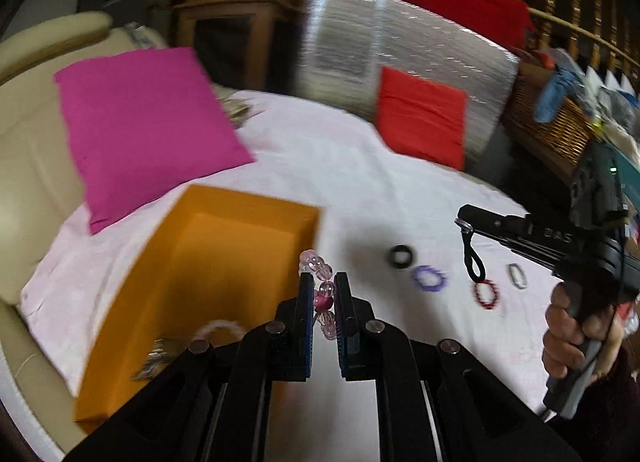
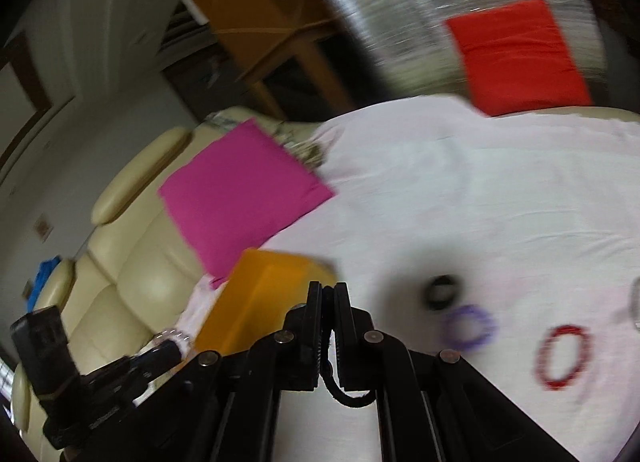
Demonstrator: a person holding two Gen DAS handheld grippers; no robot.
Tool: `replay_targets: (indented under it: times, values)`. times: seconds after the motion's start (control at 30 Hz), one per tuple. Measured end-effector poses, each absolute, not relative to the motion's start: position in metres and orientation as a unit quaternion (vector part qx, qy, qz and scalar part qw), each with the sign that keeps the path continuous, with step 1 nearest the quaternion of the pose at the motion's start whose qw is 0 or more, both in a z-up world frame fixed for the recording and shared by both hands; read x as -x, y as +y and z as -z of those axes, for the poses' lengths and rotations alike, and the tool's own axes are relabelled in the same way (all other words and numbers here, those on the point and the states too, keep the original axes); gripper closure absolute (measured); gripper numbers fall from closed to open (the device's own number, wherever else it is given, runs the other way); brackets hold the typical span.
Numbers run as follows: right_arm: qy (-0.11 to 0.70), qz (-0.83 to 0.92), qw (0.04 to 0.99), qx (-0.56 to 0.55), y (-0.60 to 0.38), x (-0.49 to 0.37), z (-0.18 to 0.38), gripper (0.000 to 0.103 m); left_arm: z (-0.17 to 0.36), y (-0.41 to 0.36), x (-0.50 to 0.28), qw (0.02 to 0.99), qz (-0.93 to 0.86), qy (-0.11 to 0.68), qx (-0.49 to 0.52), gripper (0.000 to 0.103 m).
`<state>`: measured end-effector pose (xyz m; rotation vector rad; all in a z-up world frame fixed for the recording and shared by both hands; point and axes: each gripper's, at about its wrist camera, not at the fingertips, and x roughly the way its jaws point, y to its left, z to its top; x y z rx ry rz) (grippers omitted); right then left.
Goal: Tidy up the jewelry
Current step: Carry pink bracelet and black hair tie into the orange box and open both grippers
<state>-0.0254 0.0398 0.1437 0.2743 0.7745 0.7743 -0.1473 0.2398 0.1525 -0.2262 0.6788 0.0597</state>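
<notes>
My left gripper (image 1: 324,279) is shut on a bracelet of pink and clear beads (image 1: 325,298), just beyond the right rim of the open orange box (image 1: 240,202). A white bead bracelet (image 1: 220,328) and a silver piece (image 1: 152,358) lie in the box. My right gripper (image 2: 329,288) is shut on a black cord loop (image 2: 344,396). In the left wrist view the right gripper (image 1: 464,219) is in the air at the right with the black cord loop (image 1: 474,262) dangling from it. A black ring (image 1: 400,256), purple bracelet (image 1: 430,278), red bracelet (image 1: 487,293) and silver ring (image 1: 517,276) lie on the white cloth (image 1: 360,166).
A pink cushion (image 1: 144,130) rests on the cream sofa (image 2: 132,274) behind the box. A red cushion (image 1: 422,118) leans on a silver foil-wrapped block (image 1: 400,46) at the back. A wicker basket (image 1: 548,130) with clutter stands at the far right.
</notes>
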Motion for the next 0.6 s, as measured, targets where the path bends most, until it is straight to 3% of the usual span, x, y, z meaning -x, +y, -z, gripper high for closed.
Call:
replay_targets:
  times: [0.3,0.6]
  values:
    - [0.403,-0.412,0.811,-0.099,0.156,0.029,-0.124,0.097,-0.117,0.313,0.123,0.916,-0.046,0.378,0.124,0.093]
    - [0.438,-0.381,0.813,-0.048,0.220,0.000,-0.087,0.094,-0.071,0.336,0.089,0.890,-0.056,0.436,0.119,0.093]
